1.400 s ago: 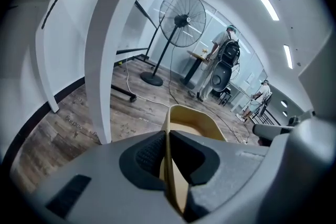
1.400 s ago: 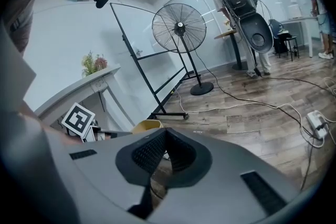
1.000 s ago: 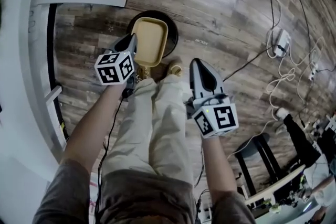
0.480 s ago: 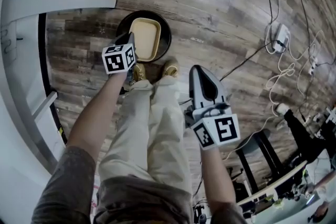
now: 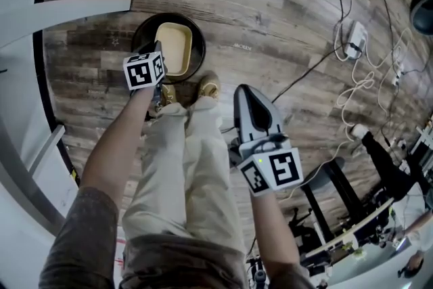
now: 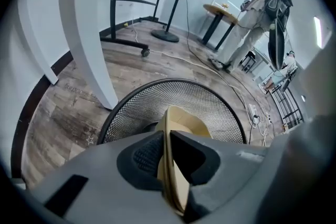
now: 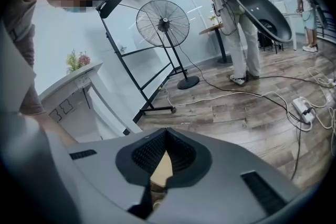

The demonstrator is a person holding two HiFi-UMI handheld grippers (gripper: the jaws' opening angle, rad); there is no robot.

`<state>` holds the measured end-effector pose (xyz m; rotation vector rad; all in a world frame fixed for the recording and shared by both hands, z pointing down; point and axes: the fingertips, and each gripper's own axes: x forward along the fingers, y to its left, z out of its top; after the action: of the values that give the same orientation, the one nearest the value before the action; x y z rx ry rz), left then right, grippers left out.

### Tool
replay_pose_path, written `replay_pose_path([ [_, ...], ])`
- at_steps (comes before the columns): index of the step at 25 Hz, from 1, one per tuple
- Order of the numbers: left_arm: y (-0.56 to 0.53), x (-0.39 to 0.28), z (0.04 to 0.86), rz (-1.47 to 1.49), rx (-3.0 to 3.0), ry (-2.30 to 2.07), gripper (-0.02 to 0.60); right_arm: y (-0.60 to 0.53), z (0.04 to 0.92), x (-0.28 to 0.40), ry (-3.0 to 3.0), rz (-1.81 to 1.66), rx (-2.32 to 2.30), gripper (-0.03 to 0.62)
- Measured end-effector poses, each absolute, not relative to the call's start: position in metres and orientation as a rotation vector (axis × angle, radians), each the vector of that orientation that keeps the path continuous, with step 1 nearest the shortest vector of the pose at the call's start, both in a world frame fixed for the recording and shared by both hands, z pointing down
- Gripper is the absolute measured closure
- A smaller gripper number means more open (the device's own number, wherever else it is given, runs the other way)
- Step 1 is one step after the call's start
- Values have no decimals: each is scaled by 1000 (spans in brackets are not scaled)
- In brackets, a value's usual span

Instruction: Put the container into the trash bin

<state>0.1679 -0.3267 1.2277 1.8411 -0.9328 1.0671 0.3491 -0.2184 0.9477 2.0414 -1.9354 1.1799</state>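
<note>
Floor: dark wood planks [image 5: 284, 17], with white and black cables and a power strip [image 5: 355, 44] lying at the right.
Trash bin: round black mesh bin [image 5: 145, 27] on the floor, just beyond the person's shoes [image 5: 210, 86] and close to the white curved furniture [image 5: 27, 78] at the left.
Container: tan, rectangular tray-like container [image 5: 172, 47], its plain tan inside facing up. In the head view it lies wholly within the bin's ring. In the left gripper view its far end dips below the rim against the mesh.
Left gripper [image 6: 167, 136]: pointing steeply down over the bin's near edge, its pads on either side of the container's near rim; the jaws are opening, with the rim between them.
Right gripper [image 7: 166, 134]: held apart from the bin, over the person's right leg, jaws closed tip to tip with nothing in them.
</note>
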Motion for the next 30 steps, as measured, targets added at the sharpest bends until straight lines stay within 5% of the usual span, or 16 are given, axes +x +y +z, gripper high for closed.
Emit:
replay_pose_path([
  [16,-317,179,1216,1010,1788,-802,366,-226,948,344,-1933,1217,2065,594],
  [30,-326,182,1071,926,1892,-782,350,-239,862,323,-2011,1153,2054,594],
])
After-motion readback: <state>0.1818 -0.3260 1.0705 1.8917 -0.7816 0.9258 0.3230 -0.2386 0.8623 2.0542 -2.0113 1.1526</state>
